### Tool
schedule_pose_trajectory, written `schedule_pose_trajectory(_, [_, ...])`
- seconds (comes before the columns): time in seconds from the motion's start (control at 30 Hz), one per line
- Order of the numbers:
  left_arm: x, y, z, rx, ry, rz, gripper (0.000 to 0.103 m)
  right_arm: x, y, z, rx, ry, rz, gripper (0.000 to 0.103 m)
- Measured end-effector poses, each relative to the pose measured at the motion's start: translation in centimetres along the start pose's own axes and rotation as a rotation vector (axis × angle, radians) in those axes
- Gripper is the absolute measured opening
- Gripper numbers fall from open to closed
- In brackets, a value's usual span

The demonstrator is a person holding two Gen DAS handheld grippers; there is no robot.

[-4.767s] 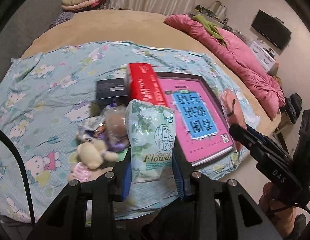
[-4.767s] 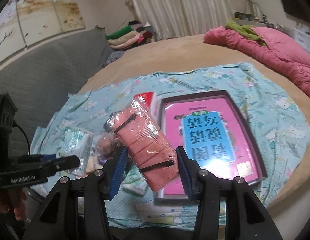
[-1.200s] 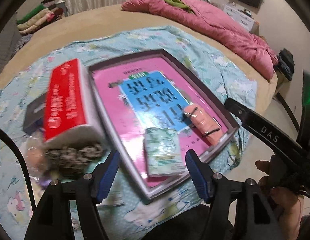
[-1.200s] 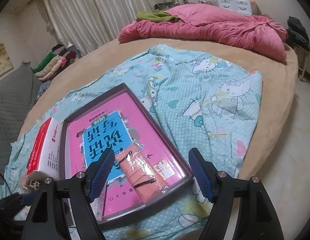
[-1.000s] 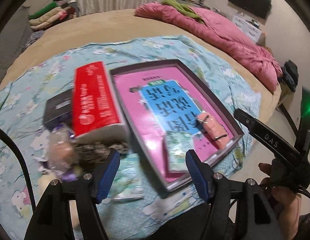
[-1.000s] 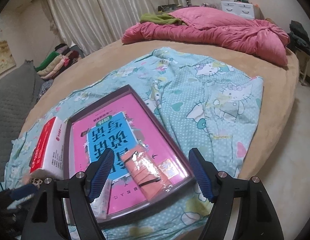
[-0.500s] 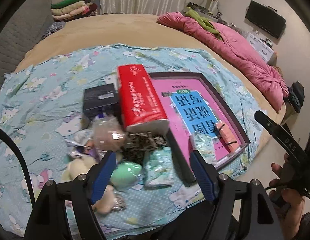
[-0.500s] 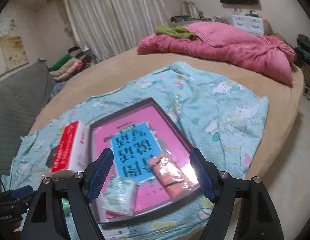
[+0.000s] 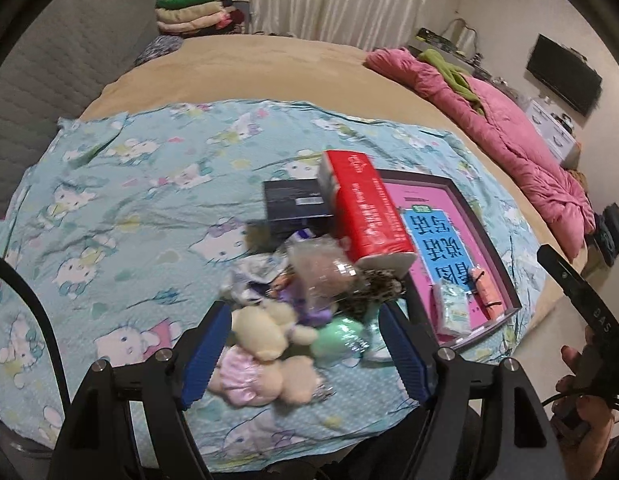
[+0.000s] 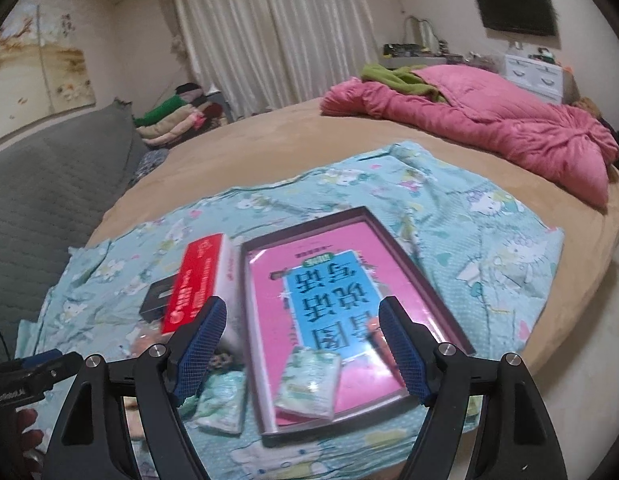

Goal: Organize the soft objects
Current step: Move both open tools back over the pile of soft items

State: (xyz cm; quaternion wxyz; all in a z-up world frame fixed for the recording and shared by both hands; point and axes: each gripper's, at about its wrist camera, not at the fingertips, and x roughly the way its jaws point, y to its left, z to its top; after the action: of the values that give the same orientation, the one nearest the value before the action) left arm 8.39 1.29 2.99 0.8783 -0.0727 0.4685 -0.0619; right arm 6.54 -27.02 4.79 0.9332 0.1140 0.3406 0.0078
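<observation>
**Two packs in the tray, a soft heap still waiting on the bed**

Both tongs stand wide and hold nothing. The left tongs [image 9: 305, 348] hover over the heap of soft things [image 9: 285, 320] on the cartoon-print sheet [image 9: 121, 208], which is spread on the bed just left of the tray [image 10: 425, 280]. The right tongs [image 10: 301, 346] hang above the tray's near end.

The tray, a shallow dark-rimmed box lined with a pink and blue print, carries a green floral tissue pack [image 10: 307, 384] at its near edge and a pink wrapped pack [image 9: 485, 290] beside it. A second floral pack [image 10: 223, 398] lies outside on the sheet, just beside the tray's left rim.

The heap holds a cream plush toy [image 9: 261, 330], a pale pink piece [image 9: 245, 376], a mint-green lump [image 9: 335, 334] and a crinkly clear bag [image 9: 321, 268]. All look light and squashy, so a grip across the plush body's middle should hold; the film-wrapped items are likely slippery and better pinched across their width. A red tissue box [image 9: 365, 212] and a dark box [image 9: 295, 204] lie touching behind the heap.
</observation>
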Motion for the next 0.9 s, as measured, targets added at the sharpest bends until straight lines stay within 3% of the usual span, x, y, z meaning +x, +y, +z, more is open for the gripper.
schedule_pose_trajectory(0.47, [-0.7, 6.6, -2.3, -0.115, 0.028, 0.047, 0.076, 0.0, 6.0, -1.7, -0.122, 0.063, 0.07, 0.08])
schedule_pose_trajectory(0.9, [1.8, 6.9, -4.7, -0.093, 0.107, 0.038, 0.076, 1.2, 7.9, -4.3, -0.214, 0.16, 0.069, 0.08])
